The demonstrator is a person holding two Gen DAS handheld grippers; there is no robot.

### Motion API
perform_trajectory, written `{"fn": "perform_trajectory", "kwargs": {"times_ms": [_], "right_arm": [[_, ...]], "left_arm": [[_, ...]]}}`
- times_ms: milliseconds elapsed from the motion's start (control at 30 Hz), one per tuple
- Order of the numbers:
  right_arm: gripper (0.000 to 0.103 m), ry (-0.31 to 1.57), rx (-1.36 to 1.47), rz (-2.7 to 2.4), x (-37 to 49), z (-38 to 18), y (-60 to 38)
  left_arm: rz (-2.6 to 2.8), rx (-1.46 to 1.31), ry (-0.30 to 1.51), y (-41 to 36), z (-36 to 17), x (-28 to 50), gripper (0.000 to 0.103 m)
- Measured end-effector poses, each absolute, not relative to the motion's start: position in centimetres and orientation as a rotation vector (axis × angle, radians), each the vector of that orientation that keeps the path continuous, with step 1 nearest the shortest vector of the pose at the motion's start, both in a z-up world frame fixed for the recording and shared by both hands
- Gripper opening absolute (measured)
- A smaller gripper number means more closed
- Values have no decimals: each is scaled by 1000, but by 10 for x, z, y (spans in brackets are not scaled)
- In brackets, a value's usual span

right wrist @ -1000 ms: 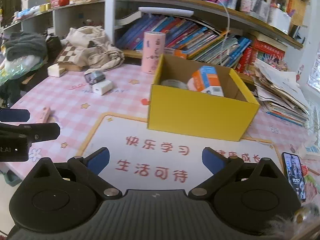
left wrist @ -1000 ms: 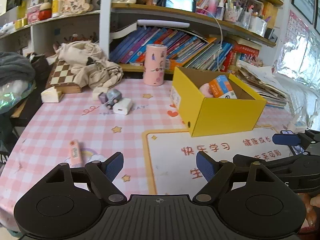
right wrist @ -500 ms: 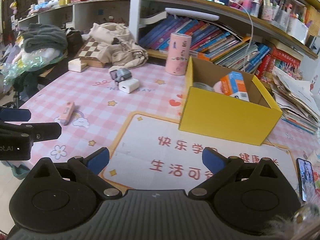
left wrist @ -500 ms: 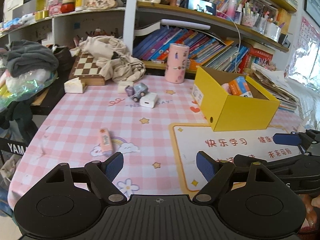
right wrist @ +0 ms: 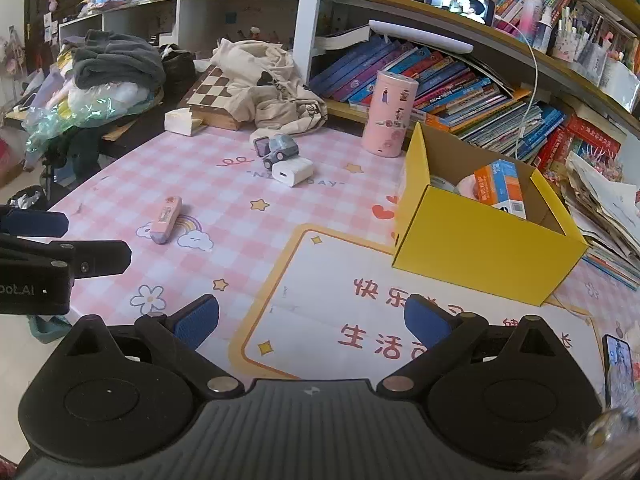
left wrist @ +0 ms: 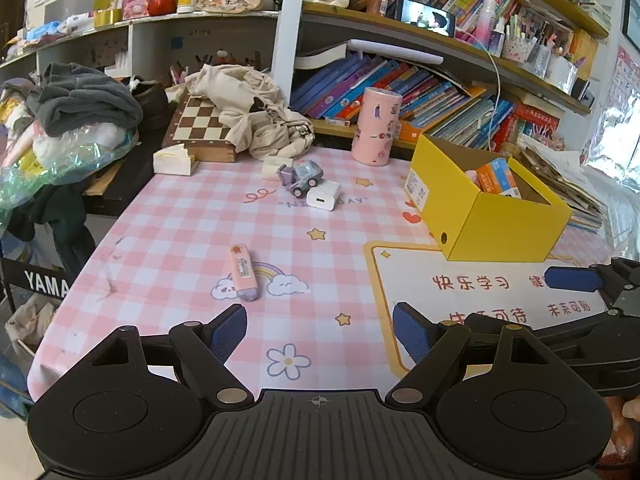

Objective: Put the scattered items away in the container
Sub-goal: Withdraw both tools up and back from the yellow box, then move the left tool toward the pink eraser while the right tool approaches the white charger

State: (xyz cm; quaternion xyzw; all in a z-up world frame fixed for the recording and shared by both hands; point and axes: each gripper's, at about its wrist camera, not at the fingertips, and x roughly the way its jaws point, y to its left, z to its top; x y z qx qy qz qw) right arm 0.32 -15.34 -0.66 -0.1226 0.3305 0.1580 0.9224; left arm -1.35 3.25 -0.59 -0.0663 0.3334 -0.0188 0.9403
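Where the pink checked tablecloth (left wrist: 180,232) meets the white mat with red characters (right wrist: 348,300), the yellow cardboard box (left wrist: 500,224) stands open-topped, one corner on the mat, its plain brown inside showing and a white label on its short end. Inside it an orange-and-blue carton (right wrist: 500,186) leans against a pale pink round thing that is partly hidden. Beyond the box a pink cylinder with small pictures (left wrist: 376,126) stands upright near the bookshelf. Toward the middle of the cloth a white charger block (left wrist: 324,196) lies touching a grey-purple toy car (left wrist: 304,174), with a small white block just behind the car. Nearer, well apart from those, a pink eraser in a printed sleeve (left wrist: 244,272) lies flat on a rainbow-and-cloud print, its lilac end toward the camera. The left gripper (left wrist: 320,332) hovers above the cloth just short of the eraser, its blue-padded jaws spread wide with nothing between them. The right gripper (right wrist: 312,320) hangs over the mat, jaws likewise wide apart and empty.
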Motion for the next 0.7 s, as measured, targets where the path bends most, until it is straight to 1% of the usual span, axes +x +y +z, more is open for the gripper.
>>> {"fn": "perform_trajectory", "kwargs": {"times_ms": [700], "right_arm": [[100,683,-298,416,-1,-10,-130]], "left_arm": [[7,-160,701,43,-10,-22,82]]}}
